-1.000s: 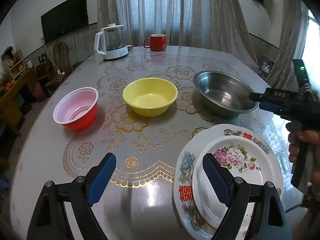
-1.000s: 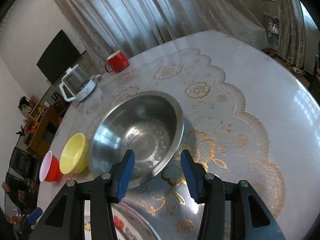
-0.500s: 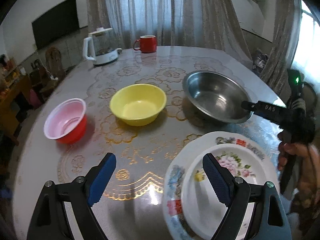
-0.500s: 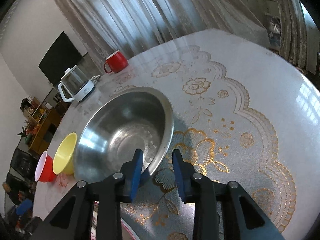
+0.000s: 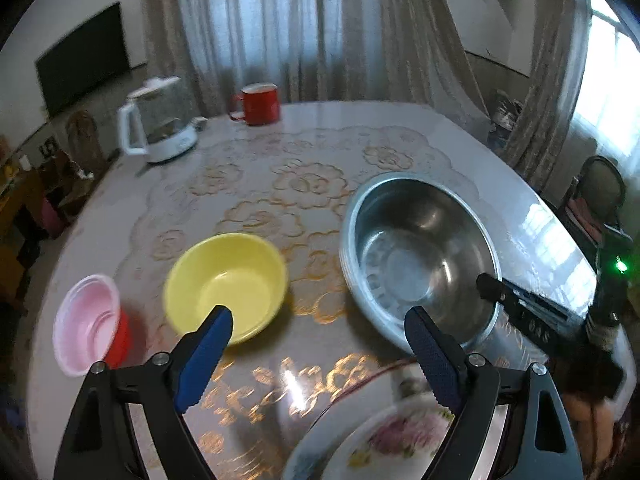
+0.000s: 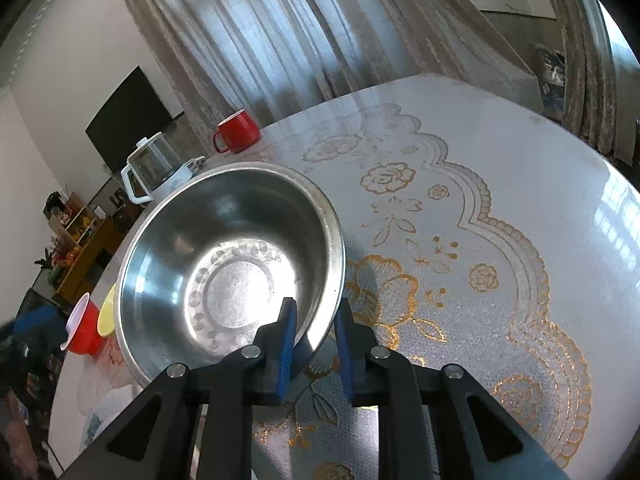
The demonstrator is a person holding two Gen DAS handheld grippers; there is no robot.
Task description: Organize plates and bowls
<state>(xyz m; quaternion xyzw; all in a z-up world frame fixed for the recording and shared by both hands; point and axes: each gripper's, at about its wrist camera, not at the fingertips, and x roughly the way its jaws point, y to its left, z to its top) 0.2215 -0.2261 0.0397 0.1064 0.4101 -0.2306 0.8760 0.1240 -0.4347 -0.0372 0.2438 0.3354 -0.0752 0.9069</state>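
A steel bowl [image 5: 416, 248] [image 6: 224, 256] sits at the right of the table, and it looks tipped up. My right gripper [image 6: 316, 320] [image 5: 486, 286] has the bowl's near rim between its blue pads, one inside and one outside, and its jaws are still closing. My left gripper [image 5: 320, 320] hangs wide open over the tablecloth with nothing between its fingers, its jaws closing slightly. The yellow bowl [image 5: 228, 280] [image 6: 106, 312] lies just beyond its left fingertip. A red bowl with a pink inside [image 5: 88, 324] [image 6: 82, 332] stands further left. Two stacked floral plates [image 5: 380, 440] lie under the left gripper's right finger.
A white kettle [image 5: 160, 128] [image 6: 154, 172] and a red mug [image 5: 260, 104] [image 6: 238, 132] stand at the table's far side by the curtains. The round table [image 6: 520, 152] has a gold-patterned cloth. A person's hand [image 5: 592, 412] holds the right gripper at the near right edge.
The right jaws have narrowed from wide apart onto the steel bowl's rim, and the bowl has tipped up. The left gripper has moved forward towards the bowls, so the plates sink to the frame's bottom.
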